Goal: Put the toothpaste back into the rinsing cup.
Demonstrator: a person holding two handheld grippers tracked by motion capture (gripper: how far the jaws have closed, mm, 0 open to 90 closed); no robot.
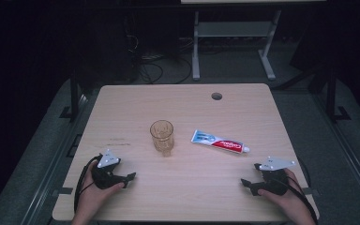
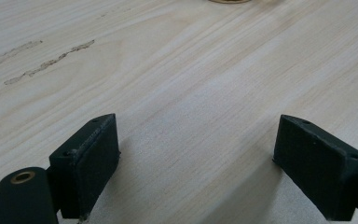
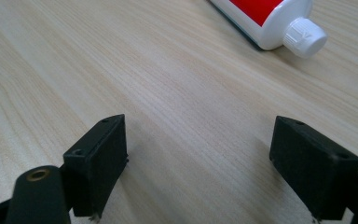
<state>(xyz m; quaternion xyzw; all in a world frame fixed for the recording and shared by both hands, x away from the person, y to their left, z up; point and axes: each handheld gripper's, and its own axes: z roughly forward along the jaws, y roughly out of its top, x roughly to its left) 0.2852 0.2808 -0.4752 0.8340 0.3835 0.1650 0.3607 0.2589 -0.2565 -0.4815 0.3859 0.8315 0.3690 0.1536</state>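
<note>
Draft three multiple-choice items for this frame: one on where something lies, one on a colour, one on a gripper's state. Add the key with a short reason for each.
1. Where does the toothpaste tube lie relative to the glass in the high view?
A. To its right
B. To its left
C. Inside it

2. What colour is the tube's cap?
A. Blue
B. White
C. Black

3. How do the jaws of the left gripper stand?
A. Shut on the glass
B. Shut with nothing between them
C. Open, with bare table between them

Key:
1. A: the tube lies flat on the table, apart from the upright glass and on its right.
2. B: the right gripper view shows a ribbed white cap on the tube's end.
3. C: the left gripper view shows the two pads wide apart over bare wood.
</note>
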